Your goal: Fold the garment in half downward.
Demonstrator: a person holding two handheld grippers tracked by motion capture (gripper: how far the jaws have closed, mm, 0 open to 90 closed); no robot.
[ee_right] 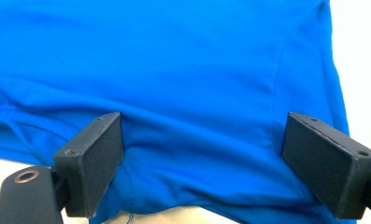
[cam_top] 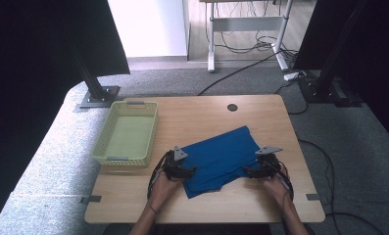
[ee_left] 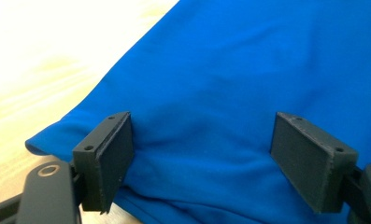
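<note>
The blue cloth (cam_top: 220, 160) lies spread, partly folded, near the counter's (cam_top: 260, 115) front edge. Left gripper (cam_top: 188, 171) and right gripper (cam_top: 247, 171) flank its side edges, fingers wide, grasping nothing; folding seems barely underway.

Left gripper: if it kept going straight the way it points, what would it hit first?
Most likely the blue cloth: the left gripper stands open at its edge, the fabric between and ahead of its jaws.
</note>
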